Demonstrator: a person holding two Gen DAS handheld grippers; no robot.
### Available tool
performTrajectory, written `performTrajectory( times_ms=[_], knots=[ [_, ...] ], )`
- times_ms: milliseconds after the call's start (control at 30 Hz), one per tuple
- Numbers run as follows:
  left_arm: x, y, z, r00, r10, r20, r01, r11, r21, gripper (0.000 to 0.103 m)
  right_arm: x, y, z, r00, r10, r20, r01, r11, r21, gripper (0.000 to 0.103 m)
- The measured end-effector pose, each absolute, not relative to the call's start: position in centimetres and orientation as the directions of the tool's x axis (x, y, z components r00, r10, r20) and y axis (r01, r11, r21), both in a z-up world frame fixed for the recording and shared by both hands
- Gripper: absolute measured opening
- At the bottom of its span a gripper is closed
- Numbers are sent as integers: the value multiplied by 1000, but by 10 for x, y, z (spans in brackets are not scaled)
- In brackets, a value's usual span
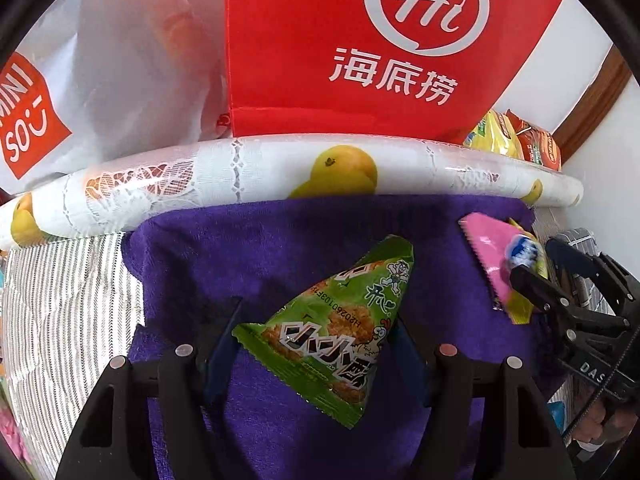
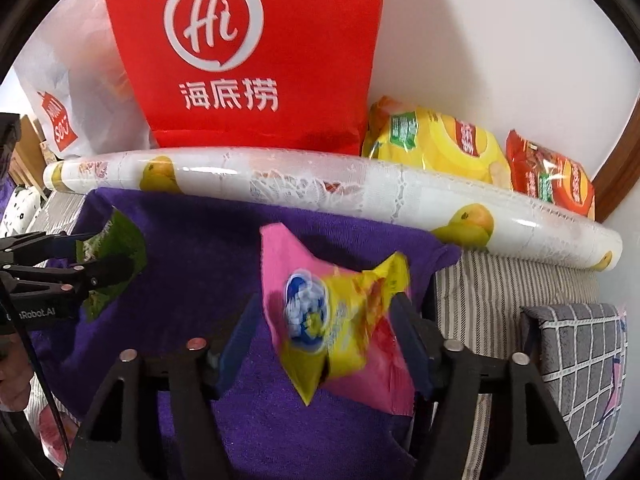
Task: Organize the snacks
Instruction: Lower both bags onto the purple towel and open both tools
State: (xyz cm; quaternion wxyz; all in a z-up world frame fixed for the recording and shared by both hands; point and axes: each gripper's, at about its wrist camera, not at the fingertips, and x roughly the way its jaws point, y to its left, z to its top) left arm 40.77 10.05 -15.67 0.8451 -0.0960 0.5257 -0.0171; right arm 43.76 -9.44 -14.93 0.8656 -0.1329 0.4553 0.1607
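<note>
Purple fleece towel (image 1: 312,232) is covering the surface below a white wall, with a red fabric bag (image 1: 360,40) standing at twelve o'clock; the left claw (image 1: 316,320) is gripping a green triangular snack packet (image 1: 328,328) between its pads; the right claw (image 2: 324,320) is standing parted around a blurred pink-and-yellow snack packet (image 2: 332,320), whose contact I cannot tell.

A long roll (image 1: 280,172) bars the far edge of the purple towel (image 1: 248,240); the red bag (image 1: 360,40) stands behind it. Bare towel lies between the two snack packets.
</note>
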Motion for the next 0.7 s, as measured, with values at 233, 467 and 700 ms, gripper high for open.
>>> performTrajectory(
  times_ms=[233, 467, 700],
  knots=[
    [406, 98, -147, 474, -151, -868, -57, 978, -201, 86, 436, -94, -142, 550, 170, -817, -400, 913, -80, 81],
    [403, 94, -139, 487, -159, -859, -31, 979, -200, 86, 436, -100, -133, 564, 202, -801, -383, 923, -37, 81],
    [396, 97, -126, 511, -203, -835, -18, 969, -247, 89, 430, -103, -117, 605, 200, -770, -365, 930, -46, 81]
  ],
)
